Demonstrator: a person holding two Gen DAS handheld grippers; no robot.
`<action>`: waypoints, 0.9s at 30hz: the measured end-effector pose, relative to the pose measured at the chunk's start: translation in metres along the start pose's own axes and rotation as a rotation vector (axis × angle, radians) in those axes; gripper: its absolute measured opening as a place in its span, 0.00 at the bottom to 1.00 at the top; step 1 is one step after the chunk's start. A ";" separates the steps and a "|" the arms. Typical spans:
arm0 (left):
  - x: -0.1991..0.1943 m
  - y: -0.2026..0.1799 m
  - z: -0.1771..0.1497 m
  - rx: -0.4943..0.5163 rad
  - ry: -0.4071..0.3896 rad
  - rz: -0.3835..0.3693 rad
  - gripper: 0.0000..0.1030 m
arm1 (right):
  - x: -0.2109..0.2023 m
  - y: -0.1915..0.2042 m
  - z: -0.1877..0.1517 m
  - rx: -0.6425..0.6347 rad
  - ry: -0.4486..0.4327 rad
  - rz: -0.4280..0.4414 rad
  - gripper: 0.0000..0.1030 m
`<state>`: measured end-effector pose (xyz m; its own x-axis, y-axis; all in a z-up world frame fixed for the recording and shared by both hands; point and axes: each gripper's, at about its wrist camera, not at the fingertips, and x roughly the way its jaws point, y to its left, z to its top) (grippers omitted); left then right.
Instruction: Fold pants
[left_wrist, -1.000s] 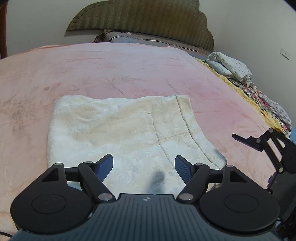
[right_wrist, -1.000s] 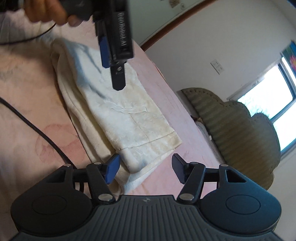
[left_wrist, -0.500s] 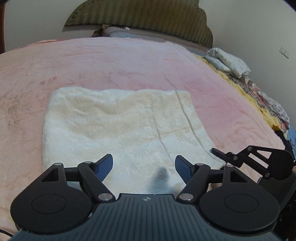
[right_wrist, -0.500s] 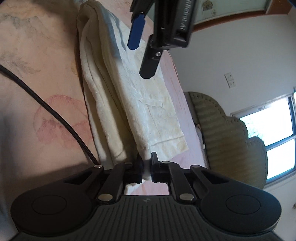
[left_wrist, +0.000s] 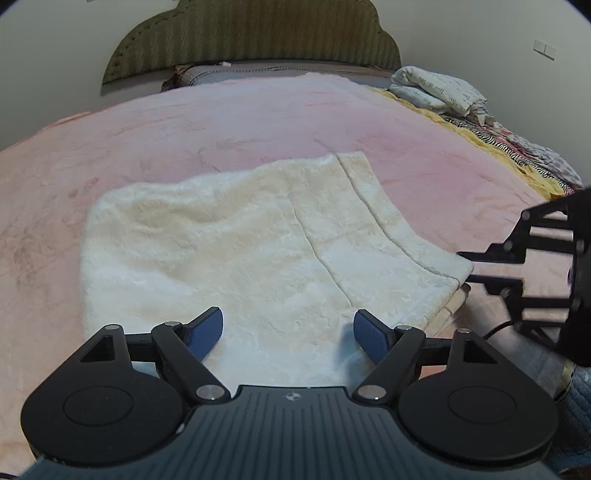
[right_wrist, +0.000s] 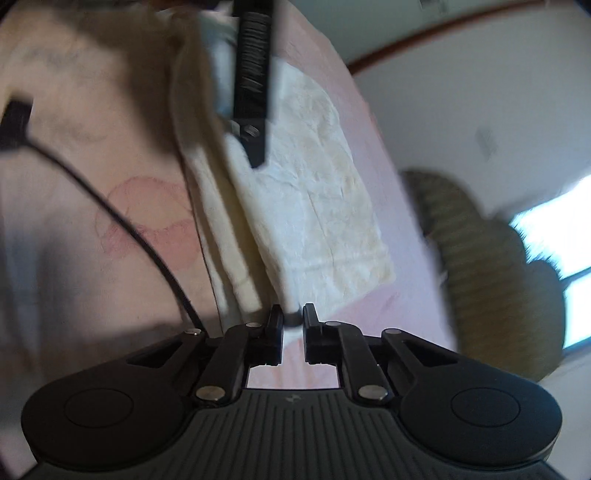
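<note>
At the bottom of its view, the right gripper (right_wrist: 293, 320) is clenching a corner of the cream pants (right_wrist: 314, 206). The left gripper (left_wrist: 288, 329) is hovering released over them, lying folded mid-frame on the pink blanket (left_wrist: 221, 122).

Landmark: cream fleece folded pants (left_wrist: 258, 251) on pink plush blanket (left_wrist: 221, 122).
- Beyond the pants, toward the olive scalloped headboard (left_wrist: 251, 33): bare blanket, open passage.
- Left of them: bare.
- Right: heaped patterned bedding (left_wrist: 480, 107) along the bed edge.
- Near side: black cable (right_wrist: 122, 218), seemingly lying across the blanket; view blurred.
</note>
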<state>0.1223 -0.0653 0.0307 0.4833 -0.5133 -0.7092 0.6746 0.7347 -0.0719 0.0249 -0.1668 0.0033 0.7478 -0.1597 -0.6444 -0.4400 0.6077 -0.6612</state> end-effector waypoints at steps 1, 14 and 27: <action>-0.005 0.004 0.005 0.004 -0.022 0.016 0.78 | -0.004 -0.019 -0.003 0.097 -0.009 0.058 0.10; 0.058 0.052 0.078 -0.026 -0.005 0.331 0.79 | 0.080 -0.128 0.018 0.804 -0.228 0.265 0.13; 0.060 0.033 0.057 0.029 -0.008 0.413 0.90 | 0.033 -0.100 0.008 0.854 -0.251 0.286 0.35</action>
<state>0.2052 -0.0969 0.0259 0.7209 -0.1811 -0.6690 0.4382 0.8670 0.2374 0.0977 -0.2269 0.0515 0.7971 0.1961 -0.5711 -0.1835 0.9797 0.0803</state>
